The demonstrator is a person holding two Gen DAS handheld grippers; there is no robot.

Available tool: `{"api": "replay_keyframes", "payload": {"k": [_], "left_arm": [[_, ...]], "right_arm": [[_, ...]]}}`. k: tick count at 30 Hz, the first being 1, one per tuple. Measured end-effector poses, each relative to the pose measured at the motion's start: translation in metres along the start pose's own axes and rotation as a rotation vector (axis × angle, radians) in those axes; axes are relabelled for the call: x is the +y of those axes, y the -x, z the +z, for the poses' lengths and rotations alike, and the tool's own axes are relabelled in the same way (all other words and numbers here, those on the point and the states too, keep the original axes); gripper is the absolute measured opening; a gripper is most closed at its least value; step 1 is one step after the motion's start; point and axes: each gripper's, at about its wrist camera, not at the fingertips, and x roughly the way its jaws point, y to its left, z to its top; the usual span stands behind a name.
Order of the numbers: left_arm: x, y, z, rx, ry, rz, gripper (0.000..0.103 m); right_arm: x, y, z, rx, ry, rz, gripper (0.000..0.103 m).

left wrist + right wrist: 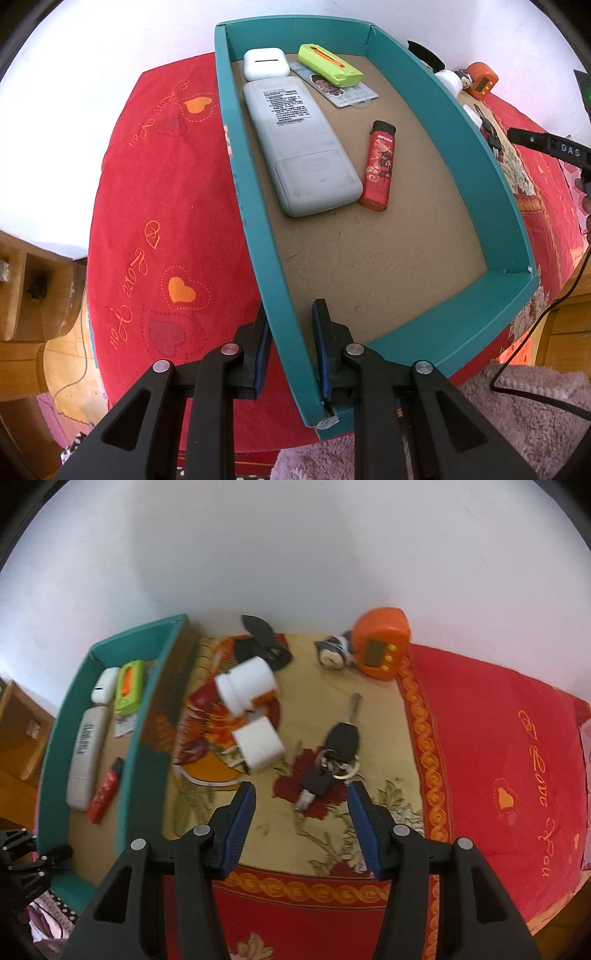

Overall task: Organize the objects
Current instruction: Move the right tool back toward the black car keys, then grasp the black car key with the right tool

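Note:
A teal cardboard box [454, 122] stands on a red cloth. Inside it lie a white remote [301, 147], a red lighter [378, 166], a white earbud case [265, 63], a green utility knife [330, 65] and a card [343, 94]. My left gripper [291, 317] is shut on the box's left wall near its front corner. In the right wrist view my right gripper [302, 788] hangs open just above a bunch of keys [334, 755]. A white plug adapter [258, 747] and a white bottle [245, 686] lie left of the keys, beside the box [147, 709].
An orange timer [380, 642], a small figurine [332, 651] and a black object [264, 635] sit at the back by the white wall. A pink fluffy fabric [517, 413] and a black cable [532, 332] are at the front right. Wooden furniture [33, 295] stands on the left.

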Motion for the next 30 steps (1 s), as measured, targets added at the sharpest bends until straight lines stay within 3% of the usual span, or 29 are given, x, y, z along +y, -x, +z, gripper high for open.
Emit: {"api": "replay_keyframes", "payload": {"k": [16,19,21,24,27,30], "left_arm": [[0.0,0.0,-0.001,-0.008,0.05,0.01,0.021],[0.0,0.0,-0.001,-0.009,0.058,0.012,0.021],[0.0,0.001,-0.001,-0.011,0.062,0.012,0.021],[0.001,0.001,-0.001,-0.013,0.073,0.014,0.021],[0.001,0.001,-0.001,-0.015,0.083,0.016,0.021],[0.001,0.001,-0.001,-0.016,0.092,0.019,0.021]], "right_arm": [[-0.02,-0.045,0.012,0.054,-0.086,0.028,0.052],[-0.017,-0.049,0.014,0.042,-0.069,-0.001,0.051],[-0.015,-0.049,0.014,0.034,-0.054,-0.02,0.038],[-0.016,-0.048,0.011,0.029,-0.036,-0.026,0.026],[-0.019,-0.045,0.007,0.025,-0.032,-0.026,0.017],[-0.023,-0.044,0.005,0.024,-0.042,-0.014,0.014]]}}
